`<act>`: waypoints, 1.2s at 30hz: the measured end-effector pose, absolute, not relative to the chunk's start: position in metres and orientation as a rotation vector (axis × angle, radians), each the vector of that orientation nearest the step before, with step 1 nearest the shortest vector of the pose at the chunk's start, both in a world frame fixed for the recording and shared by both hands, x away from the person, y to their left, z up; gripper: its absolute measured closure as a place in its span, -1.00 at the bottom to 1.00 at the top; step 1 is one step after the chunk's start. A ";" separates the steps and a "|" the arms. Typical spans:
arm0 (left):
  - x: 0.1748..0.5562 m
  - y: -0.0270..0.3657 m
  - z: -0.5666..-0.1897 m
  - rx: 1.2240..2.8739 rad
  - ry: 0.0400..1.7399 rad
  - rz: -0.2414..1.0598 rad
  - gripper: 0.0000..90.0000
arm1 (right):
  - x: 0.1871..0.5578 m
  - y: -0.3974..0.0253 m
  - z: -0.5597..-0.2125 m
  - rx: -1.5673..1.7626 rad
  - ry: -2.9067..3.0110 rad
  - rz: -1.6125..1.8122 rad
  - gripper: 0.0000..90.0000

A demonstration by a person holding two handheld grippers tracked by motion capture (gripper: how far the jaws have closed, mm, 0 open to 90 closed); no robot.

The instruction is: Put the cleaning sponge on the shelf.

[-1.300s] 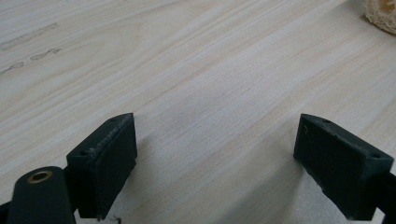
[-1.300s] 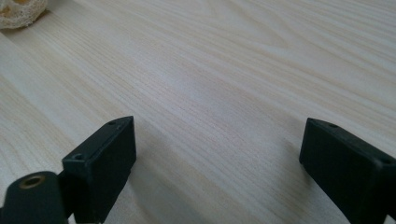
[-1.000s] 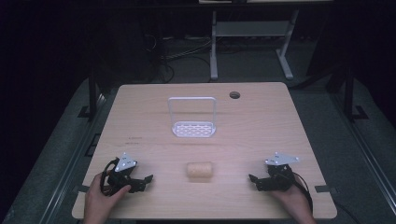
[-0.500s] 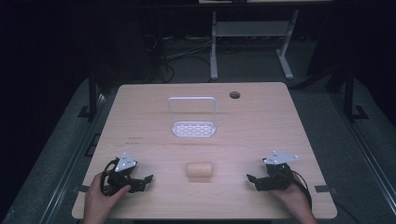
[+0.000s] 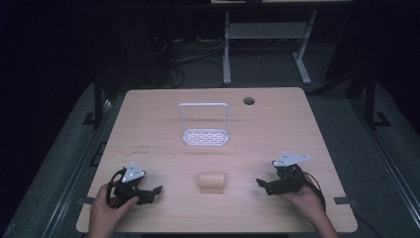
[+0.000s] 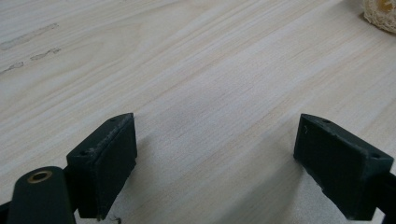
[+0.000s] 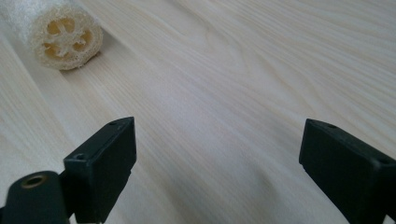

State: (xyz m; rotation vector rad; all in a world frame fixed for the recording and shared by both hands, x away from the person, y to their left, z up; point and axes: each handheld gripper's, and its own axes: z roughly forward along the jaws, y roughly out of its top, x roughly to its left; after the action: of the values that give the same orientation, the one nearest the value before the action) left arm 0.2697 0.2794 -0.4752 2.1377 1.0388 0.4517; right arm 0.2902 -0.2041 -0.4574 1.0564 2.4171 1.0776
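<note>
We are seeing the loofah [image 5: 211, 179] lying sideways mid-surface [image 5: 277, 124], at 3 o'clock from our left gripper [image 5: 154, 191], 9 o'clock from our right gripper [image 5: 262, 186]; both fingers spread, roughly equidistant.

Your workspace: a pale wood table [image 5: 277, 129] in a dark room.
At your twelve o'clock, a white metal stand [image 5: 267, 34] sits on grey floor [image 5: 257, 69]; tangled cables [image 5: 183, 62] lie at eleven o'clock.
</note>
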 end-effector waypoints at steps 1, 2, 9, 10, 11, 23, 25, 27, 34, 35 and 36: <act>0.270 0.279 -0.475 2.138 1.039 0.452 -0.72 | 0.291 -0.203 -0.458 1.054 2.419 1.079 -0.76; 0.270 0.279 -0.475 2.138 1.039 0.452 -0.72 | 0.293 -0.202 -0.458 1.051 2.423 1.079 -0.76; 0.270 0.279 -0.475 2.138 1.039 0.452 -0.72 | 0.300 -0.194 -0.455 1.020 2.444 1.088 -0.76; 0.270 0.279 -0.475 2.138 1.039 0.452 -0.72 | 0.301 -0.193 -0.454 1.016 2.445 1.090 -0.76; 0.270 0.279 -0.475 2.138 1.039 0.451 -0.72 | 0.302 -0.192 -0.454 1.010 2.450 1.090 -0.76; 0.270 0.279 -0.475 2.138 1.038 0.451 -0.72 | 0.315 -0.182 -0.450 0.969 2.469 1.122 -0.76; 0.270 0.279 -0.475 2.138 1.039 0.452 -0.72 | 0.317 -0.179 -0.449 0.959 2.478 1.120 -0.76; 0.270 0.279 -0.475 2.138 1.039 0.452 -0.72 | 0.318 -0.176 -0.449 0.953 2.481 1.123 -0.76; 0.270 0.279 -0.475 2.138 1.039 0.452 -0.72 | 0.322 -0.169 -0.445 0.912 2.497 1.139 -0.76; 0.270 0.279 -0.475 2.138 1.039 0.452 -0.72 | 0.323 -0.168 -0.444 0.901 2.499 1.147 -0.76; 0.270 0.279 -0.475 2.138 1.038 0.451 -0.72 | 0.323 -0.167 -0.443 0.892 2.496 1.164 -0.73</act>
State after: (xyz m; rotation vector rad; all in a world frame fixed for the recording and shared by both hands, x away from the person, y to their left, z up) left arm 0.2697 0.2794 -0.4752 2.1382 1.0384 0.4514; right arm 0.3231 -0.1669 -0.4432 0.8921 2.4964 1.1643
